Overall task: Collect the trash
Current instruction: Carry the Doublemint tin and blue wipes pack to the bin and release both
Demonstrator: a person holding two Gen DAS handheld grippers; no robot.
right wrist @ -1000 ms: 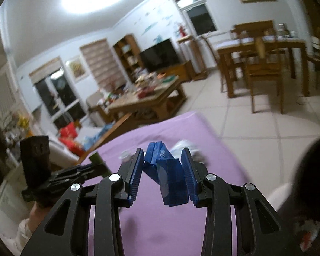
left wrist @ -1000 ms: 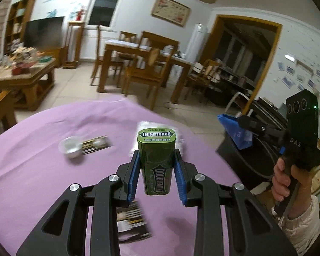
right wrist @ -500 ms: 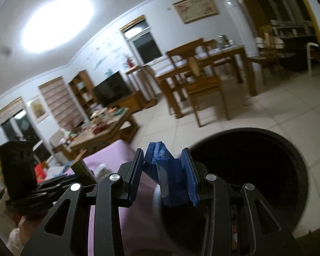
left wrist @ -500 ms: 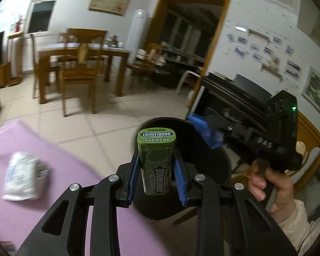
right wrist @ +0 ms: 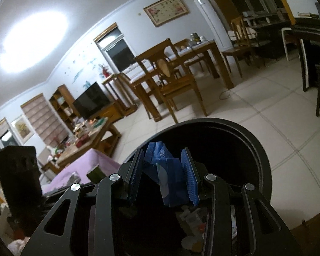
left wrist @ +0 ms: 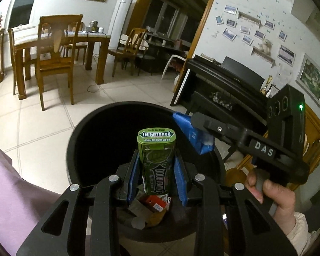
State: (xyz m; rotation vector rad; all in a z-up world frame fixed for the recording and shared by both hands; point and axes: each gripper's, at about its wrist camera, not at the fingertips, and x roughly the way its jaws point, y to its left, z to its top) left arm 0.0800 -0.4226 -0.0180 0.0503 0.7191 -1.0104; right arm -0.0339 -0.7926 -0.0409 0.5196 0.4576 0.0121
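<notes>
The left gripper (left wrist: 156, 176) clamps an upright green Doublemint gum tin (left wrist: 156, 160) between its blue pads, held over the mouth of a round black trash bin (left wrist: 81, 140); the right gripper (right wrist: 165, 178) pinches a crumpled blue plastic tissue wrapper (right wrist: 168, 175) above the same bin's dark opening; wrappers and a red-and-white packet (left wrist: 155, 202) lie at the bin's bottom; the bin stands on pale square floor tiles (left wrist: 38, 123), just beside a purple tablecloth (left wrist: 8, 192); behind it stand a wooden dining table with chairs (left wrist: 53, 42), a black upright piano (left wrist: 224, 81), and a white wall hung with small photographs (left wrist: 256, 32)
</notes>
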